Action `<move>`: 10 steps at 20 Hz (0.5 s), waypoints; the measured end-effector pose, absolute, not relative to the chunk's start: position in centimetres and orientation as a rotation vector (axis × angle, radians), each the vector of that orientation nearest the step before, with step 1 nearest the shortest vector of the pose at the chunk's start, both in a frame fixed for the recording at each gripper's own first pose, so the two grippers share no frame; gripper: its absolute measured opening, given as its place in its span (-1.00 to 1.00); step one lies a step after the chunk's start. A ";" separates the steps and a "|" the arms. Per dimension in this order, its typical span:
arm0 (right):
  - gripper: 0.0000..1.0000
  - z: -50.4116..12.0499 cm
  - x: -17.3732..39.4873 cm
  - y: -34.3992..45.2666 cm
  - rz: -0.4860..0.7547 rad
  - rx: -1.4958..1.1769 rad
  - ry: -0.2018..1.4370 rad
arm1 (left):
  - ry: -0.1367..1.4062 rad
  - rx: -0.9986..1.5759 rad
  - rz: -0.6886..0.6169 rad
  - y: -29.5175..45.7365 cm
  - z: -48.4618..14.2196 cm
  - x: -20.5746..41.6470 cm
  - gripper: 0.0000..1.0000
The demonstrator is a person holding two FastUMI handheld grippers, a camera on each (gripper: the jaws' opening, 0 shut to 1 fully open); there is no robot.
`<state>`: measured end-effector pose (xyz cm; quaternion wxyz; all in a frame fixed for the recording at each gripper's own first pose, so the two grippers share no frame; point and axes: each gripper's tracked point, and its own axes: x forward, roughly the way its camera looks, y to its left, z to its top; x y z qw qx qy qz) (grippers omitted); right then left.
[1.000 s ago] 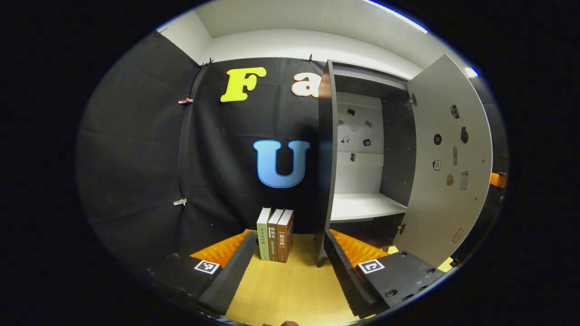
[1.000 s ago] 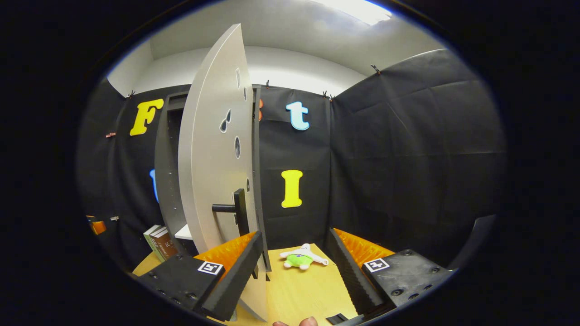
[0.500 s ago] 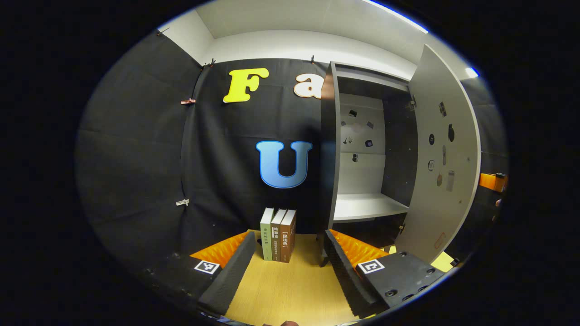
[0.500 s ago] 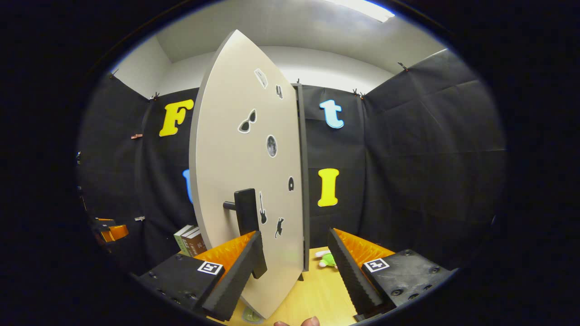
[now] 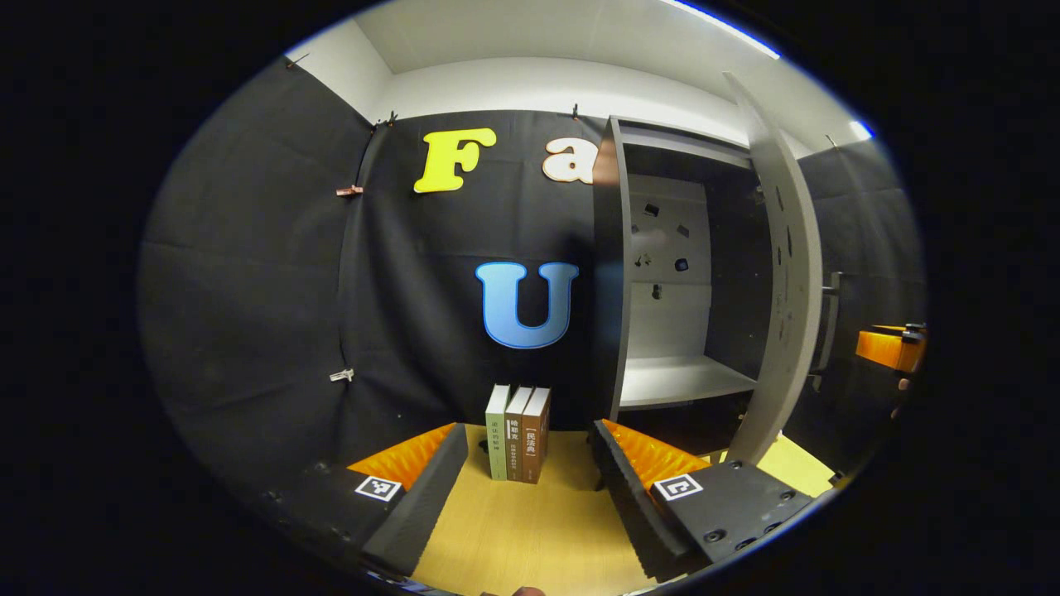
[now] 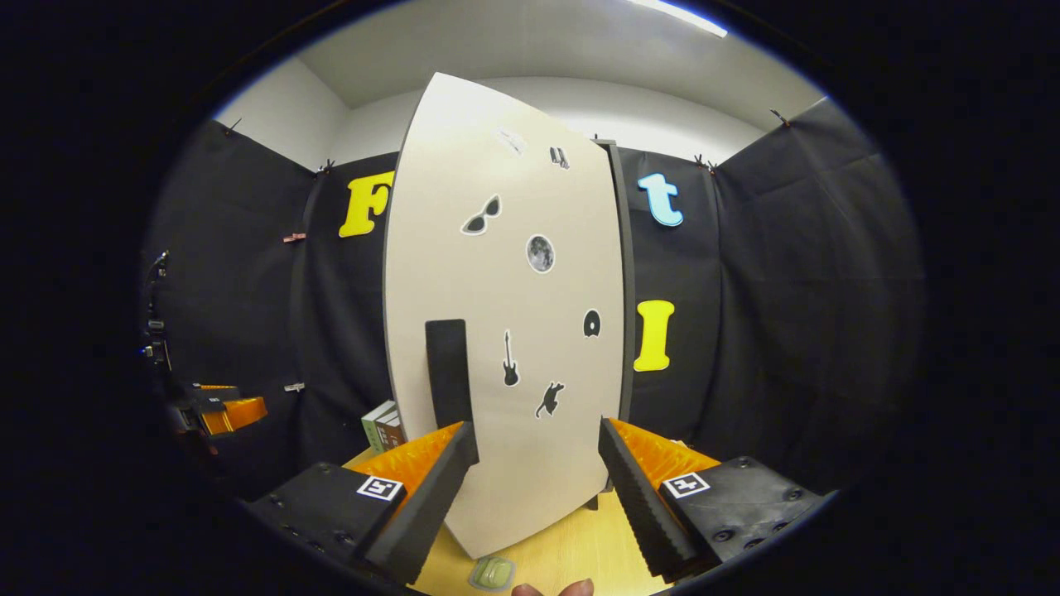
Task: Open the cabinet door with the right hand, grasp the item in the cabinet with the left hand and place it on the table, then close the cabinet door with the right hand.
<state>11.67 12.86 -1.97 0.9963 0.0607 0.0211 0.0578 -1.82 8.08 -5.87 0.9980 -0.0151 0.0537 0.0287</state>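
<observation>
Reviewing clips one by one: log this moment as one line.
stage: closing | cabinet door: partly open | right gripper: open, at door face | left gripper: open, empty | books: upright on table

— What closes the booth in?
— Black cloth walls (image 5: 248, 290), clipped along the top, with a white wall (image 5: 530, 83) and ceiling above.
— Light?
— A ceiling strip light (image 6: 679, 15), bright at the upper edge.
— And underfoot?
— A pale wood surface (image 5: 530, 530), with three books (image 5: 519, 432) standing upright by the cloth.
</observation>
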 end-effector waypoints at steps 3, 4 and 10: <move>0.95 -2.1 11.7 12.2 0.097 0.120 0.042 | 0.106 -0.028 0.049 7.8 -5.9 -1.6 0.86; 0.95 -2.3 11.8 12.0 0.090 0.120 0.043 | 0.106 -0.029 0.046 7.6 -5.8 -1.5 0.86; 0.95 -2.2 11.8 11.7 0.073 0.100 0.033 | 0.099 -0.021 0.035 7.3 -5.5 -1.4 0.90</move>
